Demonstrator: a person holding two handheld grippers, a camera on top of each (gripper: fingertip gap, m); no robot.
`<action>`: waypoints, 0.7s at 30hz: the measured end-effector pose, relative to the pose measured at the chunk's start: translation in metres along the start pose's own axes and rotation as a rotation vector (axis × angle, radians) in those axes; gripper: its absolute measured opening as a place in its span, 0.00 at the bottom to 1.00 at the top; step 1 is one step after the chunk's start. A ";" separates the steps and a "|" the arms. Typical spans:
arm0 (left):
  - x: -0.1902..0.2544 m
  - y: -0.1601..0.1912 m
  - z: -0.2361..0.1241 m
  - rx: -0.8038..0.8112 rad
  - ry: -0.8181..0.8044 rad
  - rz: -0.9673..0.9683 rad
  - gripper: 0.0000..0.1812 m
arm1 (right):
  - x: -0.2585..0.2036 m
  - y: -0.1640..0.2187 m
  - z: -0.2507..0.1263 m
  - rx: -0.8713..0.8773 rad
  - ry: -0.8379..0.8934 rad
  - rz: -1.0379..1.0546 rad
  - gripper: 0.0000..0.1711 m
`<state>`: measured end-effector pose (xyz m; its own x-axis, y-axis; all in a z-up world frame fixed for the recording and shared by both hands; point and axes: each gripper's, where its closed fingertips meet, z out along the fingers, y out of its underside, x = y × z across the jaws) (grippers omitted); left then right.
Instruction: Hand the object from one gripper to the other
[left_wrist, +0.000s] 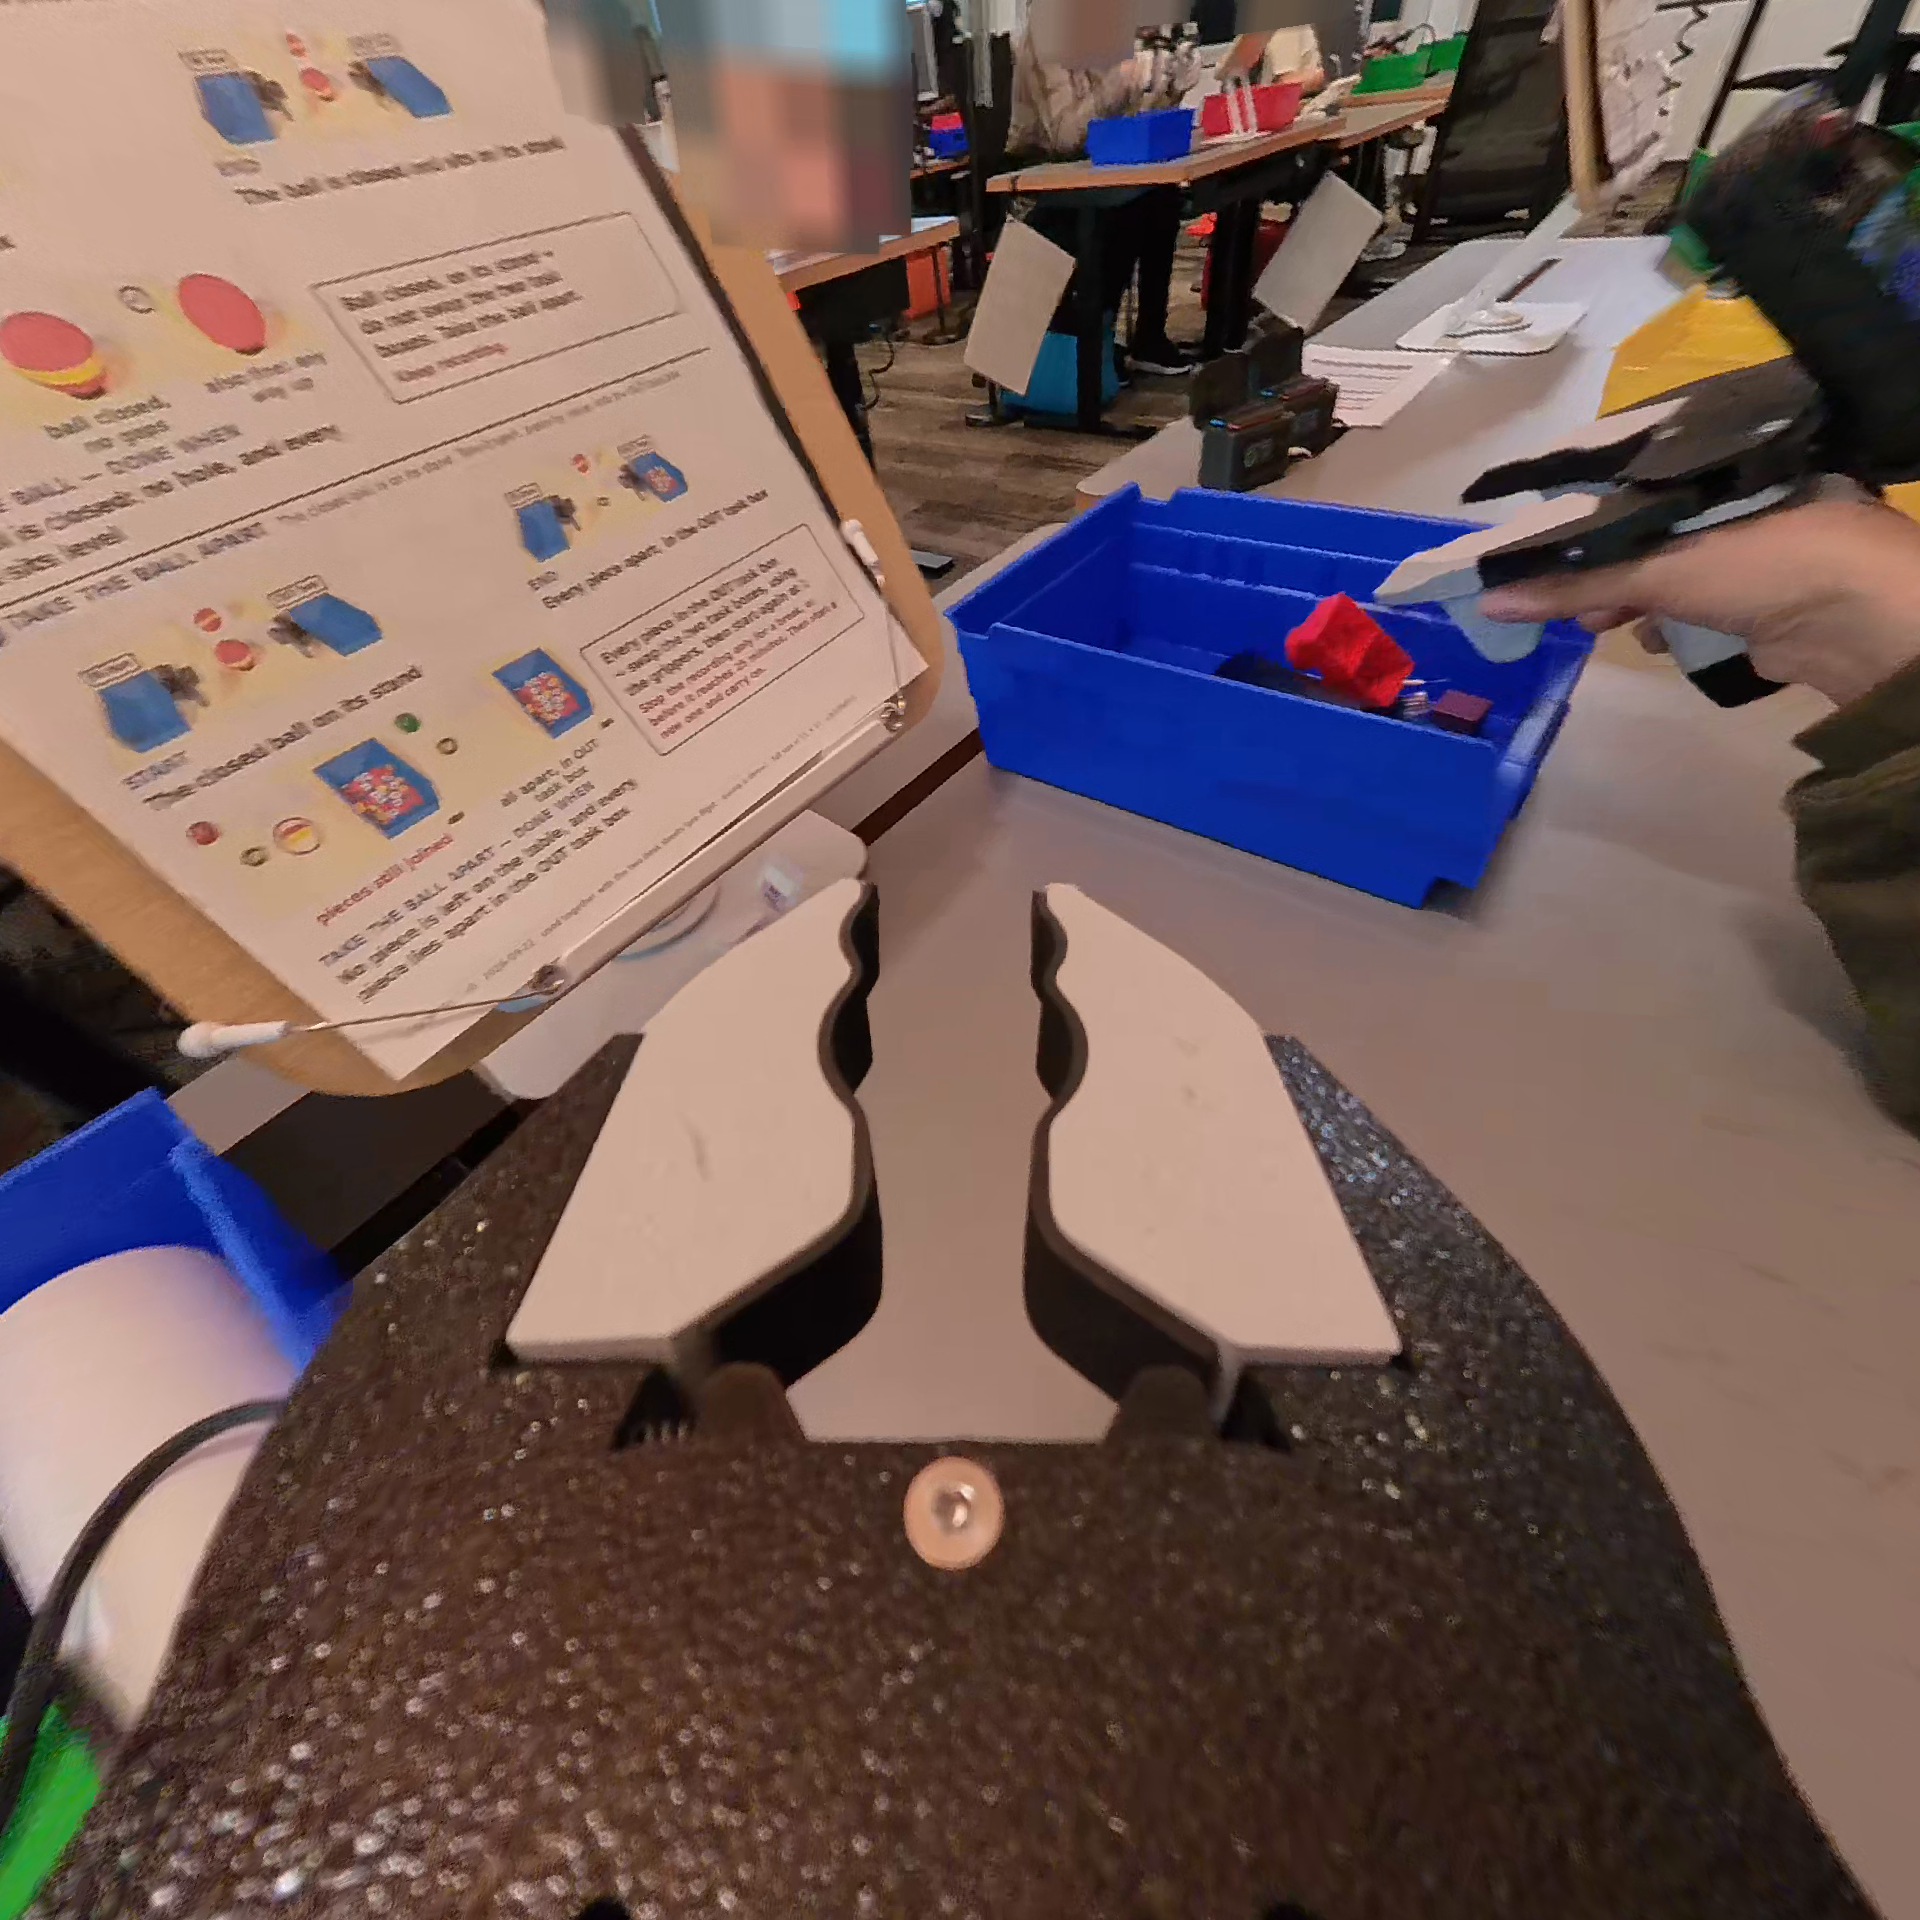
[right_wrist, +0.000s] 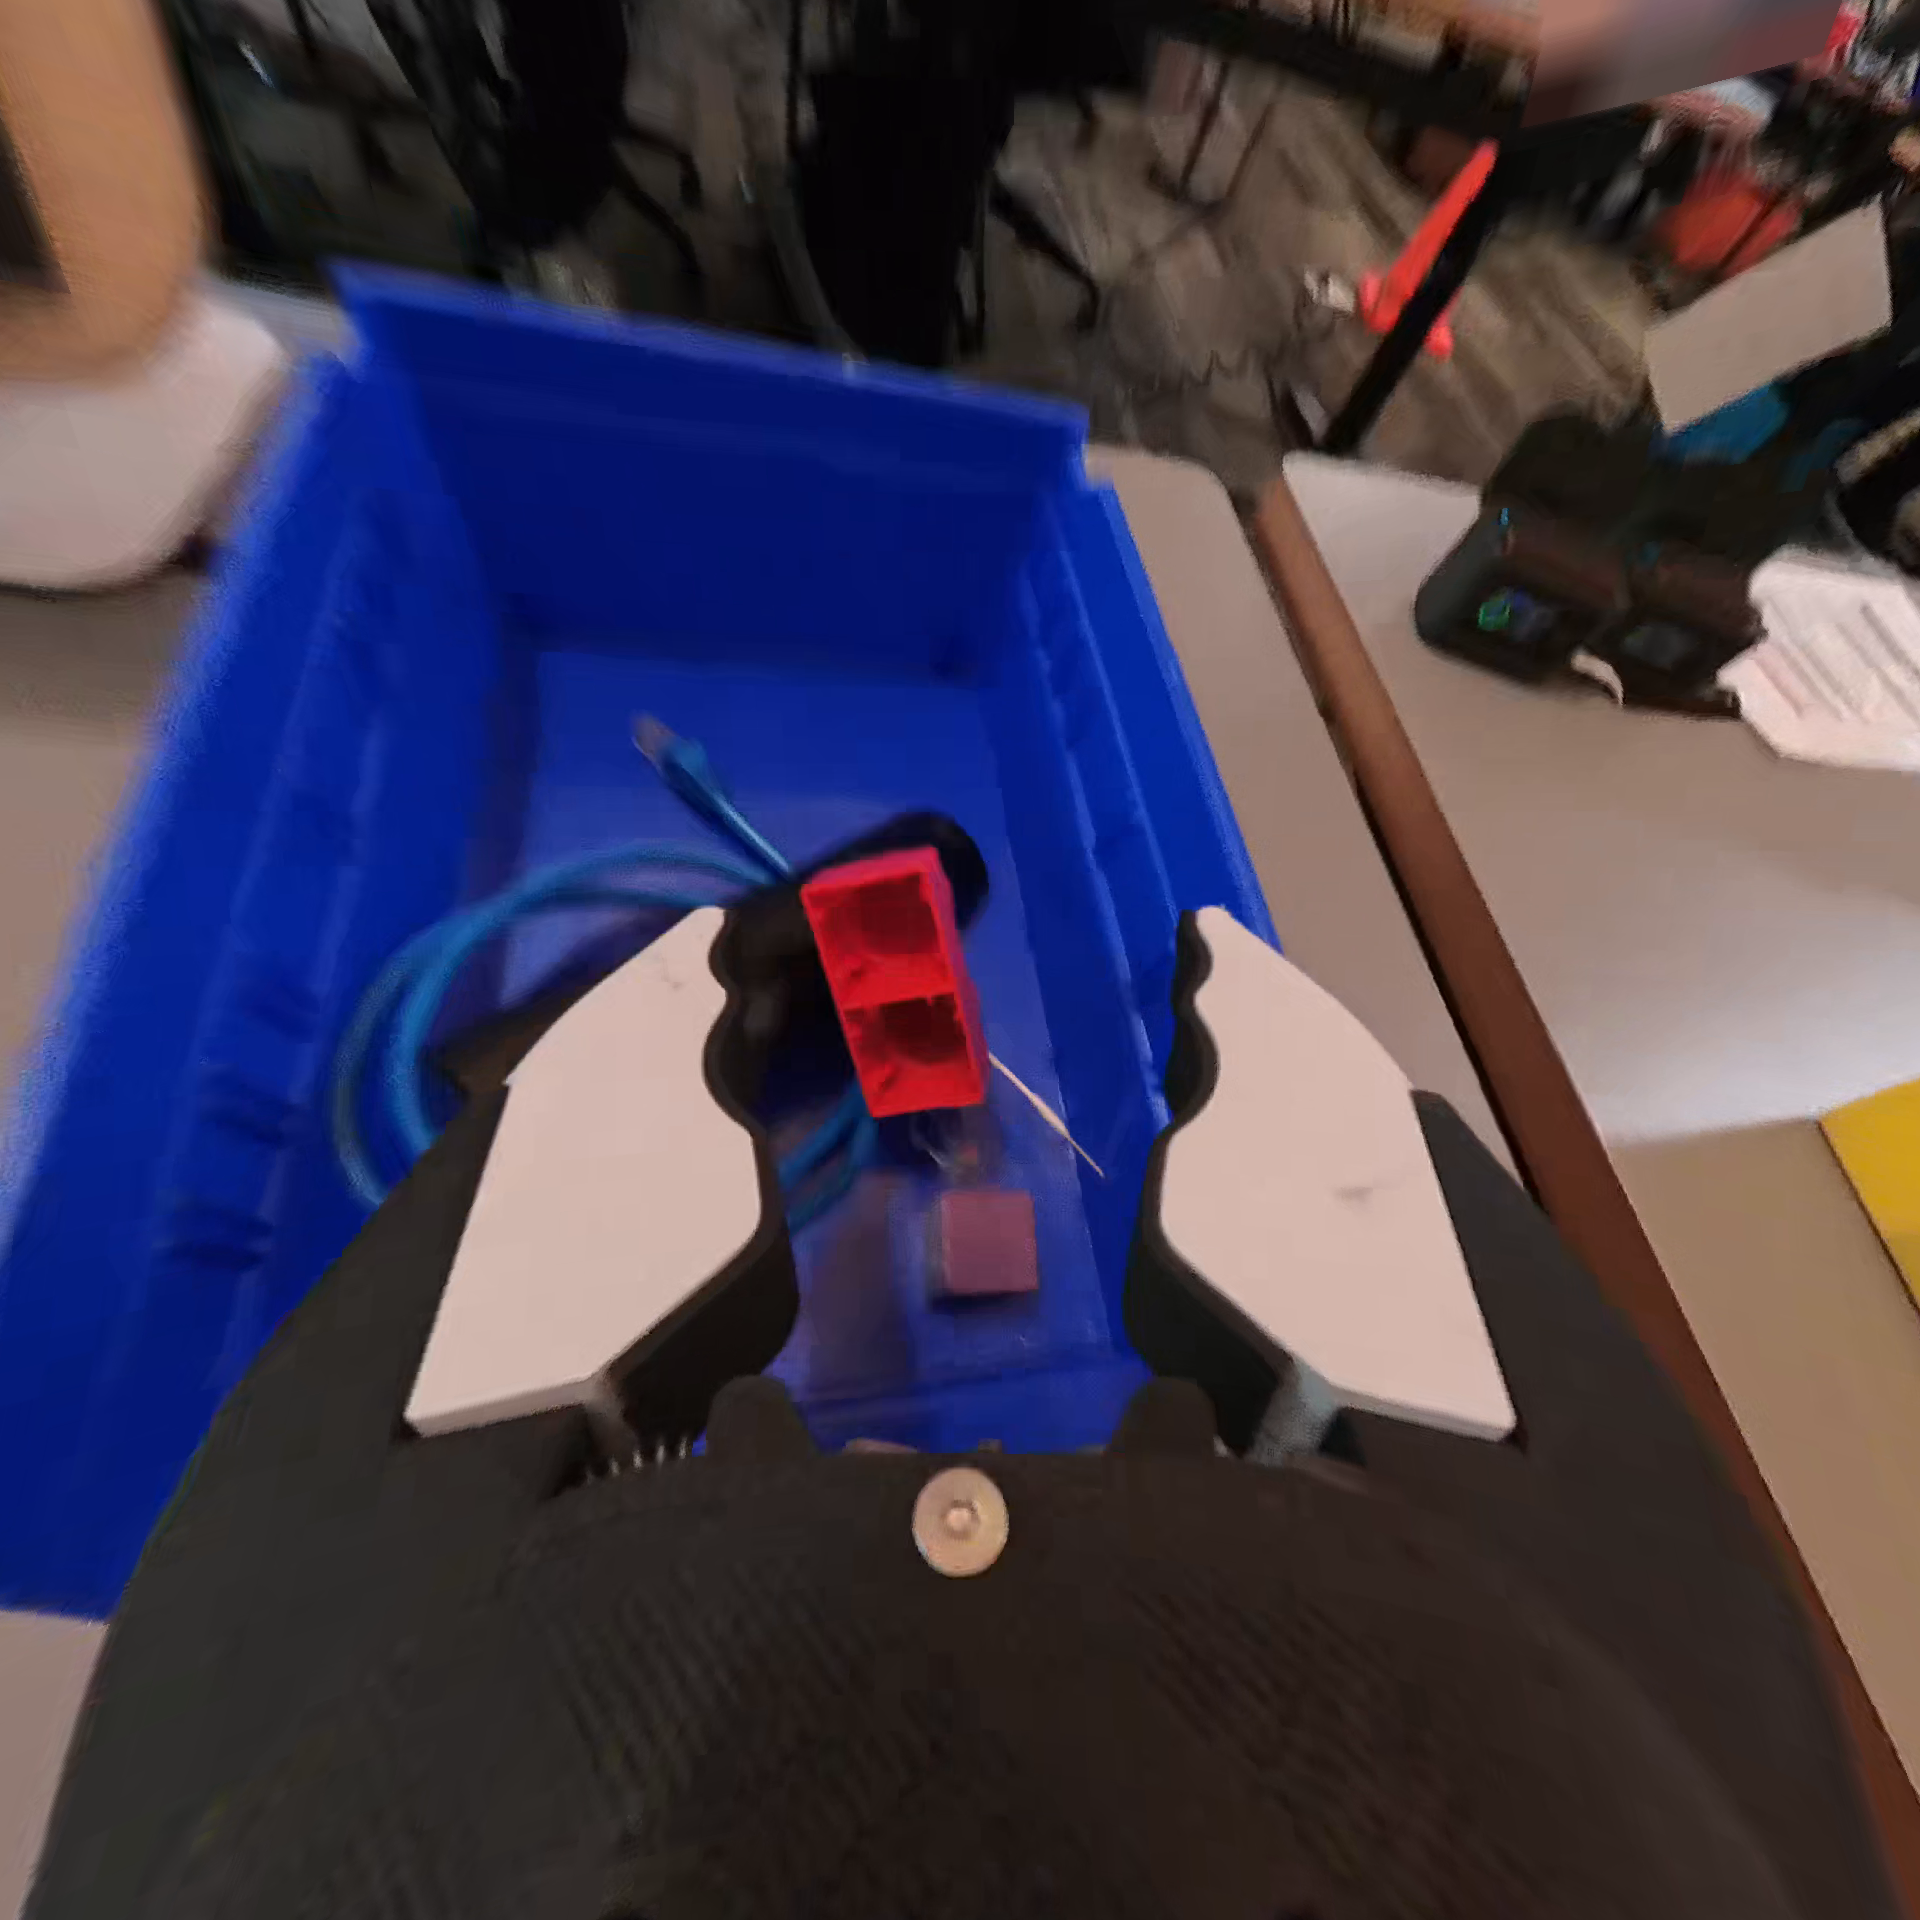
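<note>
Reaching: right tongs (right_wrist: 956, 1023) spread above red hollow plastic block (right_wrist: 896, 992) in blue plastic bin (right_wrist: 312, 831) | left tongs (left_wrist: 951, 997) spread, empty over grey counter (left_wrist: 1558, 1143) | grasp and handover not yet done.

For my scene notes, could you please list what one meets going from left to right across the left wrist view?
Instruction sheet on its stand → left gripper above the grey table → blue bin → red block inside it → small purple block → right gripper, open over the bin → the person's hand.
</note>
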<state>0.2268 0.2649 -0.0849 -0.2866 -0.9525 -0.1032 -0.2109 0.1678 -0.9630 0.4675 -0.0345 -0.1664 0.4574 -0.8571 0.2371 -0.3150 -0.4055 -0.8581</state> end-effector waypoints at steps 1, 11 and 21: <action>-0.007 -0.001 -0.006 -0.002 -0.028 -0.013 0.16 | -0.007 -0.016 -0.007 0.067 -0.029 0.008 0.47; -0.168 0.087 -0.138 -0.437 -0.629 -0.105 0.19 | -0.109 -0.112 -0.075 0.489 -0.372 -0.031 0.43; -0.188 0.182 -0.124 -0.695 -0.525 -0.274 0.18 | -0.152 -0.111 -0.077 0.471 -0.434 -0.173 0.42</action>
<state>0.1268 0.5063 -0.2097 0.2829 -0.9462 -0.1572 -0.7733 -0.1280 -0.6210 0.3693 0.1159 -0.0724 0.7931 -0.5464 0.2692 0.1456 -0.2590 -0.9548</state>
